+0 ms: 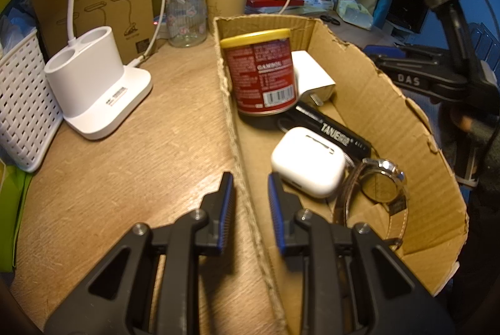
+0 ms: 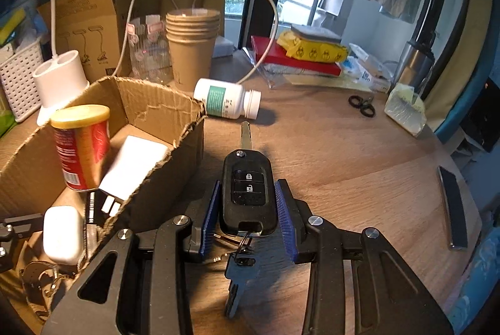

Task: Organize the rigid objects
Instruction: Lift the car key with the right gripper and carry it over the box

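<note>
Left gripper (image 1: pixel 250 204): closed on the torn brown cardboard box (image 1: pixel 368 91) wall, steadying it.
Right gripper (image 2: pixel 248 204): clamps the black flip car key (image 2: pixel 248 191) above the wooden table (image 2: pixel 343 154).
Advice: clear the box edge, then lower inside.

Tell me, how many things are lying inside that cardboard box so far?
5 visible: a red can at the far end, a white charger beside it, a black TANJE tool, a white earbud case and a wristwatch nearest. Smaller things underneath may be hidden.
</note>
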